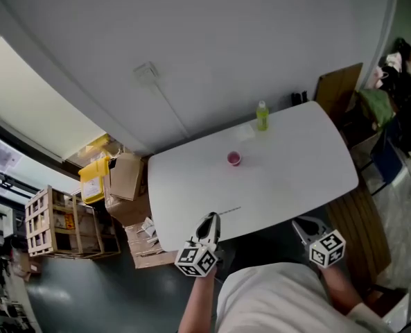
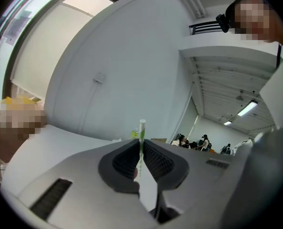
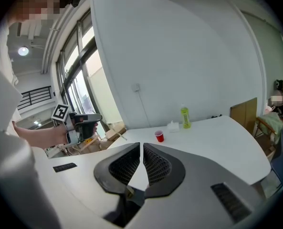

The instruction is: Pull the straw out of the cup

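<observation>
Above the white table (image 1: 309, 151), our left gripper (image 1: 208, 220) grips the striped straw (image 2: 141, 132), well clear of the red cup (image 1: 234, 158) at one o'clock. The pull looks done, with only a set-down left, and our right gripper (image 1: 303, 225) is closed and empty.

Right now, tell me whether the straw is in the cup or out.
Out. The left gripper is shut on the straw, well away from the red cup standing on the table.

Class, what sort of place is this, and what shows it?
Probably an indoor workroom or storage corner: a plain white table, cardboard boxes piled beside it, and a wooden crate on the floor.
</observation>
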### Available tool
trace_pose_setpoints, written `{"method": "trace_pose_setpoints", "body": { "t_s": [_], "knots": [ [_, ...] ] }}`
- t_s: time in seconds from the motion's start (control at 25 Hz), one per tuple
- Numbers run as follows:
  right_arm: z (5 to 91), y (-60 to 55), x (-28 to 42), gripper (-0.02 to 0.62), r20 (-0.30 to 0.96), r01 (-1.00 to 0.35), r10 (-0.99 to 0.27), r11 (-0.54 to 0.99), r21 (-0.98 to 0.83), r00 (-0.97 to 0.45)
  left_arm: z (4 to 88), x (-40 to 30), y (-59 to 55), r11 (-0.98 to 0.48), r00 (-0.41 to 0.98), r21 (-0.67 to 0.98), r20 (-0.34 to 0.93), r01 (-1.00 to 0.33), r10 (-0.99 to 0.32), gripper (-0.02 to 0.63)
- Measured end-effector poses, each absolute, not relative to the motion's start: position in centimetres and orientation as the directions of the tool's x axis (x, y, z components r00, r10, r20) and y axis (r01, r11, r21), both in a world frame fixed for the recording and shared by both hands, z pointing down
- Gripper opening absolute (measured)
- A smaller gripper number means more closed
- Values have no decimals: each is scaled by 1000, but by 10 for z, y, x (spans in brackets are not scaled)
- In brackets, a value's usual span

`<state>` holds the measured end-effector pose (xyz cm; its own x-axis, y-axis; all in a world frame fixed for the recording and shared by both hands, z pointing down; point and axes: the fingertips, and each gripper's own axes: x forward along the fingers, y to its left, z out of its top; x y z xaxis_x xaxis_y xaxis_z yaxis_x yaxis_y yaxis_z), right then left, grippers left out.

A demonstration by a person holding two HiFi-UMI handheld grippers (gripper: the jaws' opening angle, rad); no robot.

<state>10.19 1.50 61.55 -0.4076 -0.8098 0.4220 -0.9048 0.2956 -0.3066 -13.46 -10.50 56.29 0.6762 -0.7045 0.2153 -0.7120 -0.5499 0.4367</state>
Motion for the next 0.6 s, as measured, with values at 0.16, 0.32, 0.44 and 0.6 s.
{"method": "trace_pose_setpoints", "body": {
  "t_s": [0.16,0.32,0.44,0.6],
  "knots": [
    [609,15,85,44,403,-895,-808,324,-306,-430,562,-153,-87,-553,676,425,228,-717,-701,25],
    [601,11,72,44,386,-891,-809,352,-285,-443,556,-167,-77,-573,690,412,234,-708,-685,25],
    [597,6,67,44,375,-898,-820,354,-263,-433,549,-178,-72,-596,705,397,235,-698,-670,25],
    [588,6,55,44,367,-905,-832,341,-253,-416,549,-191,-65,-617,724,393,244,-682,-646,25]
  ]
}}
